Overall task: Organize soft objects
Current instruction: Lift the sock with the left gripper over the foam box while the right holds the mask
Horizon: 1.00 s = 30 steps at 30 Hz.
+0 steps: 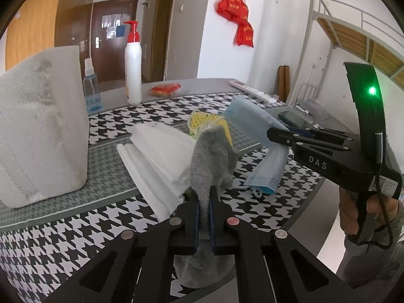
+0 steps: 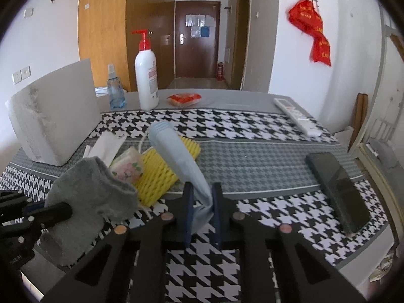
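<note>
My left gripper (image 1: 204, 197) is shut on a grey sock (image 1: 210, 154) and holds it above the table; the sock also shows in the right wrist view (image 2: 93, 189), at the lower left. My right gripper (image 2: 203, 192) is shut on a light blue face mask (image 2: 176, 151), which sticks up and away from the fingers. In the left wrist view the mask (image 1: 262, 136) hangs from the right gripper (image 1: 280, 136) at the right. A yellow foam net (image 2: 161, 171), a floral tissue pack (image 2: 127, 168) and white tissues (image 1: 156, 156) lie on the houndstooth cloth (image 2: 252, 131).
A large white foam block (image 1: 43, 126) stands at the left. A white pump bottle (image 2: 146, 75), a blue spray bottle (image 2: 115, 91) and a red snack pack (image 2: 184, 99) stand at the back. A remote (image 2: 298, 118) and a black phone (image 2: 338, 186) lie at the right.
</note>
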{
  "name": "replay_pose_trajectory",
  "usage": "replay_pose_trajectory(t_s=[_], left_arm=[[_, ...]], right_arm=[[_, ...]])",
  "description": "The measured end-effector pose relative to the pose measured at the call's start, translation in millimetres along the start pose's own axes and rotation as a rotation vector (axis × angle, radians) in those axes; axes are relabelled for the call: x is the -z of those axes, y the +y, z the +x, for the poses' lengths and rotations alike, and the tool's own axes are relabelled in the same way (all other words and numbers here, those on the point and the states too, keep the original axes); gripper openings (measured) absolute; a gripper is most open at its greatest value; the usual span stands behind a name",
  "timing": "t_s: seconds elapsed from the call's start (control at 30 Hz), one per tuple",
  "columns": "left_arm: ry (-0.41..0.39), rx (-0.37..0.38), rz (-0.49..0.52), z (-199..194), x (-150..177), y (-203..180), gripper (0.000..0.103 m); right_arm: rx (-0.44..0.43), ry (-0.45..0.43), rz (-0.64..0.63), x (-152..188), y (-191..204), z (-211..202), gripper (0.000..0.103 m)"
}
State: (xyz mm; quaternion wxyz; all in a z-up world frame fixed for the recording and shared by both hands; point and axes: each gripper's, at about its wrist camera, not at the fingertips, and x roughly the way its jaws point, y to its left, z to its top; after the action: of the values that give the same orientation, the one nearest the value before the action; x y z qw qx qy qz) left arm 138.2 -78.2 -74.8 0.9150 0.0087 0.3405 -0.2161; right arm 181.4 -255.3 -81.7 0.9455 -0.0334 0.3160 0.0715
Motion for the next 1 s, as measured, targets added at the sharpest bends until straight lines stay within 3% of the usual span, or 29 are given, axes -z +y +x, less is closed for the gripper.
replay_pose_trajectory(t_s=[0.47,1.0], left_arm=[[-0.099,-0.027,-0.008,-35,-20,3,0.006],[-0.226,-0.142,0.018,-71,-43,-1,0.006]], right_arm=[[0.016,-0.109,0.012,-11,-5,-39,0.017],[-0.052,-0.193,0.015,-20,-1,-71,0.017]])
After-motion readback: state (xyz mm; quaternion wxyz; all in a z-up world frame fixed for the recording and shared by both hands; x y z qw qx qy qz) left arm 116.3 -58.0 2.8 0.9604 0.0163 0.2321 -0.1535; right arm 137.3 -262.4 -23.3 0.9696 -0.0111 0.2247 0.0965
